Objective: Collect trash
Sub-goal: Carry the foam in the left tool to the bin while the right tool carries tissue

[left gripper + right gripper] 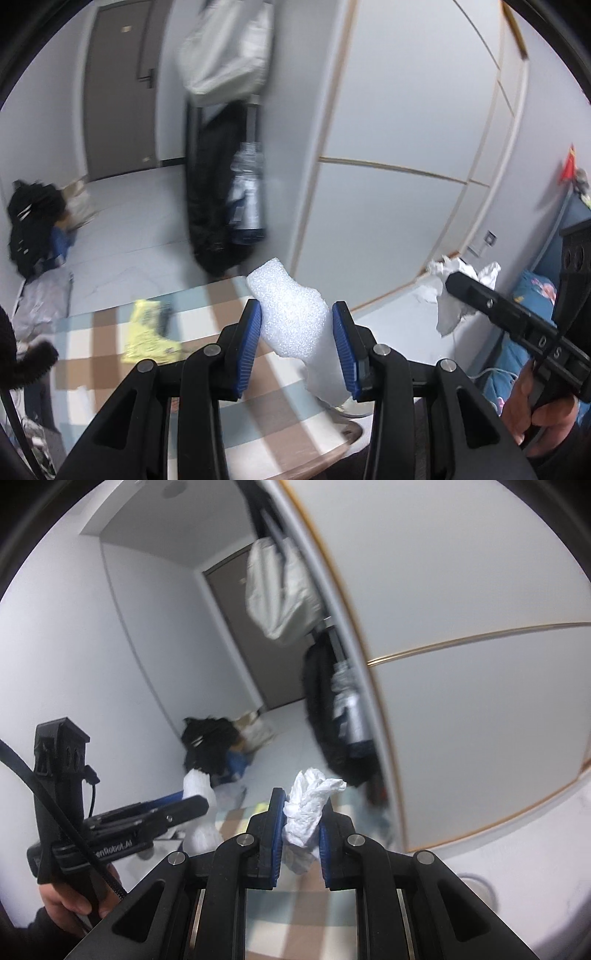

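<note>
My left gripper (295, 314) is shut on a lump of white foam (291, 317), held up in the air above a checked rug (110, 332). In the right wrist view, my right gripper (301, 805) is shut on a crumpled white tissue (310, 801). That tissue (450, 291) and the right gripper's finger also show at the right of the left wrist view. The left gripper with the foam (199, 797) appears at the left of the right wrist view. A yellow wrapper (147, 332) lies on the rug.
White cupboard doors (388, 129) stand close on the right. Dark clothes and a water bottle (247, 192) hang by the cupboard edge. A black bag (33, 229) and cardboard lie by the dark door (118, 85). A person's hand (535, 413) holds the right gripper.
</note>
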{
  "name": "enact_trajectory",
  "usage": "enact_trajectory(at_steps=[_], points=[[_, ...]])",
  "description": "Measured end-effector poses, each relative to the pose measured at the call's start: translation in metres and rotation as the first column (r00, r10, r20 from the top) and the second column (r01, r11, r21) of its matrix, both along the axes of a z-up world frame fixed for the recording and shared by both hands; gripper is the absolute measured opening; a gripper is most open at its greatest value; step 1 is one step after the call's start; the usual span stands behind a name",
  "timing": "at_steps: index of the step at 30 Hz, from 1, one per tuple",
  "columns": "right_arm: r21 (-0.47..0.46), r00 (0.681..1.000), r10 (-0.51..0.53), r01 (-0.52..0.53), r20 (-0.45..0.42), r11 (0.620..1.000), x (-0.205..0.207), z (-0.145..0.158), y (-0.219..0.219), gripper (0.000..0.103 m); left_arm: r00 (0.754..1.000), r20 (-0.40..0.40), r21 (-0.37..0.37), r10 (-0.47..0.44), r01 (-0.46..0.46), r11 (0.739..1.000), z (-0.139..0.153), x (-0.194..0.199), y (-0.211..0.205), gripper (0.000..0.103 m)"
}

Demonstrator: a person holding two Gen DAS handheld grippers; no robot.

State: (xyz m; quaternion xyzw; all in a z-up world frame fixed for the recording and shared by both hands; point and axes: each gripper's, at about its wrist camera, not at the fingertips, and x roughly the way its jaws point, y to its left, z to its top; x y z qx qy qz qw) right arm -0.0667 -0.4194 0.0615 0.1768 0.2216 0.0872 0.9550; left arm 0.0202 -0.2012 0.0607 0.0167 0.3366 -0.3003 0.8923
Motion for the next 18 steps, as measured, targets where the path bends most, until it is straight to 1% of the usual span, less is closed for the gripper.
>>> enact_trajectory(at_steps=[3,6,8,12,17,18], points=[[-0.001,0.999,-0.054,0.054,-0.008,0.999,-0.008,-0.001,-0.031,0.015,0.998,-0.001,0.018,-0.06,0.06,0.998,-0.005,0.0,-0.032,0.034],[-0.04,0.992,-0.123,0.122,-0.035,0.992,-0.013,-0.008,-0.059,0.015,0.993,-0.017,0.039,-0.12,0.121,0.992,-0.015,0.001,-0.061,0.034],[-0.049,0.986,-0.158,0.155,-0.051,0.987,-0.017,-0.015,-0.077,0.015,0.988,-0.03,0.047,-0.148,0.15,0.988,-0.02,0.0,-0.077,0.034],[-0.047,0.972,-0.217,0.214,-0.09,0.976,-0.022,-0.032,-0.108,0.015,0.972,-0.095,0.048,-0.216,0.221,0.974,-0.043,0.006,-0.115,0.034],[-0.025,0.947,-0.27,0.269,-0.175,0.963,-0.021,-0.066,-0.145,0.015,0.952,-0.158,0.051,-0.261,0.272,0.961,-0.07,0.015,-0.146,0.034],[-0.025,0.943,-0.274,0.275,-0.191,0.961,-0.019,-0.074,-0.15,0.015,0.945,-0.185,0.048,-0.269,0.282,0.958,-0.079,0.019,-0.153,0.034]])
